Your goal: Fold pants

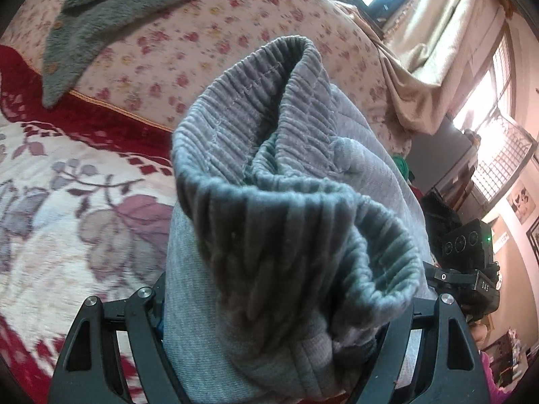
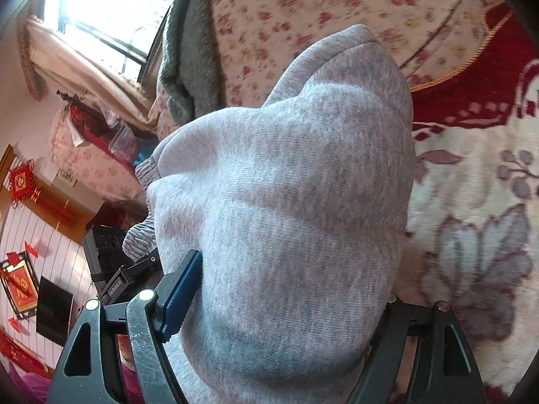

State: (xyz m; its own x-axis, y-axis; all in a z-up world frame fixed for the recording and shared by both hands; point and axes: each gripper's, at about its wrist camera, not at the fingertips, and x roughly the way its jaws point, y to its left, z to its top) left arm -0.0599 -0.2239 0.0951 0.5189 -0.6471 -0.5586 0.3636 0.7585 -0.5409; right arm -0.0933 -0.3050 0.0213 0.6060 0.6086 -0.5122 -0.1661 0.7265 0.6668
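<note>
Both hand-held grippers, L (image 1: 286,353) and R (image 2: 279,336), gripped thick bunches of the grey pants (image 1: 286,202), waistband (image 1: 256,107) up, lifted above the bed (image 1: 67,219), presumably for refolding.

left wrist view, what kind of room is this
Probably a bedroom in a home: a floral blanket spread on a bed, a flowered quilt piled behind it, and a curtained window at the side.
</note>
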